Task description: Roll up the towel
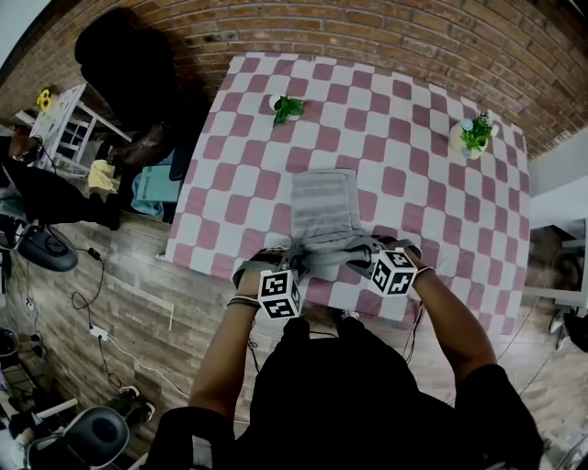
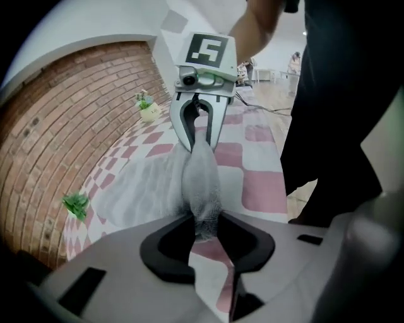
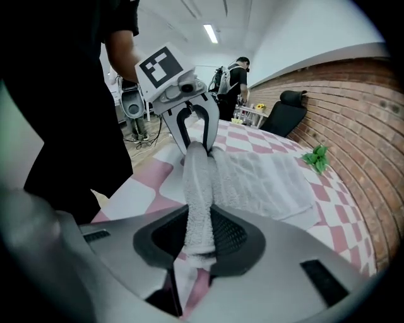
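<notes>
A table (image 1: 418, 106) under a pink-and-white check cloth stands against a brick wall (image 1: 367, 27). A small green sprig (image 1: 288, 108) sits on the far left part of the table. Near the far right corner stands a leafy plant in a white pot (image 1: 475, 135). Left of the table a black chair (image 1: 124, 60) is close to the wall. Further left is a white shelf (image 1: 69, 124) with a yellow flower (image 1: 44, 98) on it. The floor (image 1: 138, 275) is wood planks, and a white power strip (image 1: 99, 332) and cables lie on it at the near left. In the right gripper view a person (image 3: 237, 79) stands far off, under a long ceiling light (image 3: 210, 33).
</notes>
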